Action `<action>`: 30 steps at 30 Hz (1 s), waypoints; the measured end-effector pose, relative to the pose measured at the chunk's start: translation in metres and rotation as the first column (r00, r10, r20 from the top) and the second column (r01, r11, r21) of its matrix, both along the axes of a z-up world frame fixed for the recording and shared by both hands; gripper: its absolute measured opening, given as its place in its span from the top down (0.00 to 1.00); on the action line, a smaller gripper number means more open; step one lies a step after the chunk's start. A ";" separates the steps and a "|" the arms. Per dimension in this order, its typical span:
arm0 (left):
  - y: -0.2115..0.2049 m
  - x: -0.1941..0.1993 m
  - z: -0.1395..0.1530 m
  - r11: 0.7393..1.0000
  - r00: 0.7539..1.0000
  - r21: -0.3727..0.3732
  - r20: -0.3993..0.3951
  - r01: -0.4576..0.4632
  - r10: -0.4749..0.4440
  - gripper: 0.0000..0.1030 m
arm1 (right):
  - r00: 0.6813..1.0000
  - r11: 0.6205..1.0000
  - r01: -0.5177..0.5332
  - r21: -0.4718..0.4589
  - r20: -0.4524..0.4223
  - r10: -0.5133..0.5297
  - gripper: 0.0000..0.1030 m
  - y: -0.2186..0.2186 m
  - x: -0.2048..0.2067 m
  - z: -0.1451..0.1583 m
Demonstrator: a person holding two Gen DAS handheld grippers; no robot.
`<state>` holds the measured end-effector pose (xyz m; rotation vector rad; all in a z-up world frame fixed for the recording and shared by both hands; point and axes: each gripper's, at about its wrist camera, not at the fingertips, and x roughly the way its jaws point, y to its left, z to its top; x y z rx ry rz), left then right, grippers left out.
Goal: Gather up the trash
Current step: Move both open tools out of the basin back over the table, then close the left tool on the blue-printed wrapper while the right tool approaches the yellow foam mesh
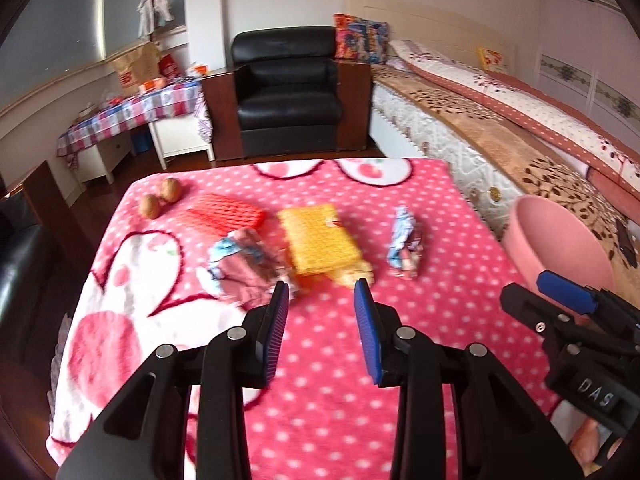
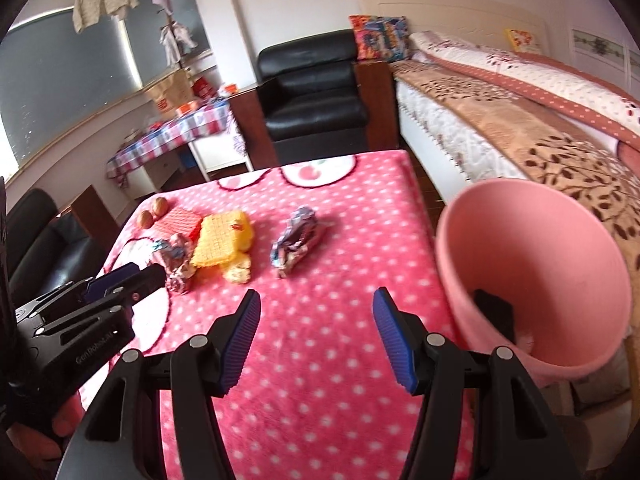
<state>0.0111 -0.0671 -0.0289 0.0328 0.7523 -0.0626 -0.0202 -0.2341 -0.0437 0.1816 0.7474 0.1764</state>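
Your crumpled wrapper (image 2: 295, 241) lies beyond your right gripper (image 2: 316, 300), its long axis running away from the jaws and slightly rightward; it is foil-like, creased and shiny. A second crumpled wrapper (image 1: 244, 268) sits just beyond your left gripper (image 1: 322, 290), touching the left jaw's tip in the picture, with no clear axis. Between the two wrappers lie a yellow foam net sleeve (image 1: 318, 240), oblong and mesh-textured, and an orange one (image 1: 228, 212) further left. Both pairs of jaws stand apart, holding nothing. The counter (image 1: 420, 320) wears a fleecy pink dotted blanket. Right of your right jaws stands a smooth pink bin (image 2: 532, 264).
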 end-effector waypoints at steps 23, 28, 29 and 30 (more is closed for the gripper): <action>0.082 0.047 -0.016 0.942 0.966 -0.250 -0.189 -0.222 0.177 0.54 | 0.992 0.994 -0.101 0.042 -0.069 0.103 0.44 0.030 0.047 -0.028; 0.088 0.065 -0.034 0.926 0.932 -0.213 -0.259 -0.312 0.254 0.53 | 0.990 0.993 -0.112 0.036 -0.077 0.115 0.44 0.032 0.050 -0.033; 0.091 0.067 -0.038 0.919 0.925 -0.225 -0.277 -0.325 0.259 0.53 | 0.990 0.993 -0.114 0.036 -0.079 0.117 0.44 0.033 0.050 -0.034; 0.092 0.067 -0.041 0.912 0.921 -0.240 -0.289 -0.333 0.260 0.53 | 0.990 0.993 -0.116 0.036 -0.081 0.119 0.44 0.033 0.051 -0.035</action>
